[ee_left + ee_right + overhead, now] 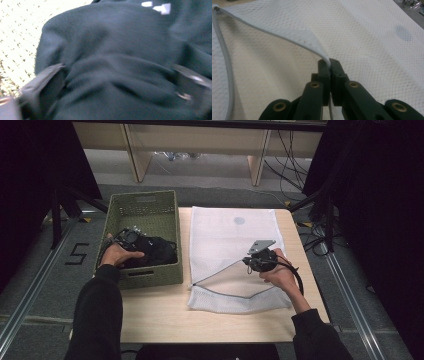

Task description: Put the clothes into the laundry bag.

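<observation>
One mesh bag (235, 240) lies on the right of the table (160, 320), and the right gripper (329, 65) has its jaws pressed together on the bag's zipper edge, lifting it so the mouth gapes. One green basket (165, 275) stands at the left, holding one dark garment (120, 50). The left gripper (131, 236) is down in the basket with its jaws spread around a fold of that garment.

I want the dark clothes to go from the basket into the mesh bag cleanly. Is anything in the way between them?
Nothing visible on the table between them. The right gripper holds the mesh bag open at its zipper edge; only the basket wall lies between the dark clothes and the opening.
</observation>
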### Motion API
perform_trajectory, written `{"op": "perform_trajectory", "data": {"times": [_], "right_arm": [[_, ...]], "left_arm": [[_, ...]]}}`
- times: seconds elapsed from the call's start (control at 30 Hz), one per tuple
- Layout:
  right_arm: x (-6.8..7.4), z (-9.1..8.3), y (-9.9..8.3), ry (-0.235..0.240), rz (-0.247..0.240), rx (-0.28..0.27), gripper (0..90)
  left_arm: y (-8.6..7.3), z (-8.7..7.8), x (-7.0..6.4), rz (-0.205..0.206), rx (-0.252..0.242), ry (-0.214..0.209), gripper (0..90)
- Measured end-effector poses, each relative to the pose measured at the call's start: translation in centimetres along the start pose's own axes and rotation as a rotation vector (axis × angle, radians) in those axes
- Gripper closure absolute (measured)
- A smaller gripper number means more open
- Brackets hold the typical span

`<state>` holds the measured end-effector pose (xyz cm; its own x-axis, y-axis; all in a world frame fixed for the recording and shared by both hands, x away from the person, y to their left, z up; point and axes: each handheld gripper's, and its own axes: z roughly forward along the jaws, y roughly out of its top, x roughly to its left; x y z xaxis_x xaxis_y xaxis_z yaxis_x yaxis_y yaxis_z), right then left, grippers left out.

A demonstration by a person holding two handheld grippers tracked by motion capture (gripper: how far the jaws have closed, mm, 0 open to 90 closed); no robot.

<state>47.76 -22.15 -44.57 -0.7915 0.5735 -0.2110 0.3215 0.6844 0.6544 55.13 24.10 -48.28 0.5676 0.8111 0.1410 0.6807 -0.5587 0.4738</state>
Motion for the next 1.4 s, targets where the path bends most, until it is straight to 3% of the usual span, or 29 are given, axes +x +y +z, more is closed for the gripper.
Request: {"op": "perform_trajectory", "data": {"times": [0.03, 0.1, 0.17, 0.23, 0.27, 0.33, 0.37, 0.53, 0.57, 0.6, 0.67, 0.73, 0.8, 0.9, 1.07, 1.17, 1.2, 1.23, 1.27, 1.3, 1.4], "right_arm": [[0.0, 0.2, 0.0, -0.011, 0.007, -0.017, 89.0], [0.1, 0.2, -0.1, -0.010, 0.004, -0.014, 88.9], [0.0, 0.2, -0.1, 0.001, -0.020, -0.006, 88.9], [0.2, 0.2, -0.1, -0.007, 0.008, -0.015, 88.9], [0.1, 0.2, 0.0, -0.012, -0.004, -0.018, 88.9], [0.2, 0.1, 0.0, -0.009, 0.000, -0.019, 88.9], [0.2, 0.1, 0.0, -0.010, -0.003, -0.022, 88.9], [0.1, -0.1, 0.2, 0.005, -0.014, -0.015, 88.9], [0.1, -0.1, 0.1, 0.003, -0.017, -0.016, 88.9], [0.1, 0.0, 0.1, -0.006, -0.009, -0.029, 88.9], [0.2, 0.1, 0.1, -0.005, -0.004, -0.030, 88.9], [0.1, 0.1, 0.1, -0.005, -0.012, -0.027, 88.9], [0.2, 0.0, 0.1, -0.014, 0.007, -0.024, 88.9], [0.0, -0.1, 0.1, -0.007, -0.010, -0.028, 89.0], [0.1, 0.0, 0.0, -0.007, 0.015, -0.029, 89.1], [-0.2, -0.1, 0.1, 0.004, -0.007, -0.020, 89.2], [-0.2, -0.1, 0.1, 0.004, -0.007, -0.020, 89.2], [0.0, 0.0, 0.0, -0.011, 0.011, -0.029, 89.3], [0.0, 0.0, 0.0, -0.011, 0.011, -0.029, 89.3], [-0.1, -0.2, 0.1, -0.002, 0.008, -0.023, 89.4], [-0.2, -0.3, 0.2, -0.002, 0.007, -0.023, 89.5]], "left_arm": [[0.0, 0.5, -0.1, -0.024, -0.012, 0.000, 0.0], [0.1, 0.8, 0.1, -0.016, 0.000, -0.003, 0.0], [-0.1, 1.1, 0.1, -0.039, -0.015, -0.014, 0.0], [-0.3, 1.2, 0.1, -0.050, -0.012, -0.014, 0.0], [-0.4, 1.3, 0.0, -0.073, -0.013, -0.024, 1.2], [-0.4, 1.0, 0.0, -0.072, -0.003, -0.008, 11.6], [-0.3, 1.0, -0.1, -0.095, -0.007, -0.005, 16.9], [0.0, 0.7, -0.3, -0.071, 0.018, -0.010, 30.3], [0.2, 0.5, -0.2, -0.077, 0.020, -0.016, 30.3], [0.3, 0.3, -0.3, -0.087, 0.019, -0.025, 39.8], [0.5, 0.3, -0.6, -0.107, 0.004, -0.023, 44.4], [0.5, 0.3, -0.5, -0.079, 0.016, 0.009, 51.7], [0.7, 0.3, -0.5, -0.096, 0.019, 0.004, 53.2], [0.7, 0.2, -0.5, -0.098, 0.018, 0.006, 53.9], [0.8, -0.3, -0.4, -0.093, 0.012, 0.020, 55.9], [0.9, -1.3, -0.1, -0.121, -0.044, 0.015, 56.5], [0.9, -1.3, -0.1, -0.121, -0.044, 0.015, 56.6], [1.0, -2.1, 0.1, -0.132, -0.095, -0.006, 56.6], [1.0, -2.1, 0.1, -0.132, -0.095, -0.006, 56.6], [0.8, -2.7, 0.2, -0.166, -0.188, -0.026, 56.6], [0.9, -3.8, 0.3, -0.159, -0.201, -0.014, 56.6]]}}
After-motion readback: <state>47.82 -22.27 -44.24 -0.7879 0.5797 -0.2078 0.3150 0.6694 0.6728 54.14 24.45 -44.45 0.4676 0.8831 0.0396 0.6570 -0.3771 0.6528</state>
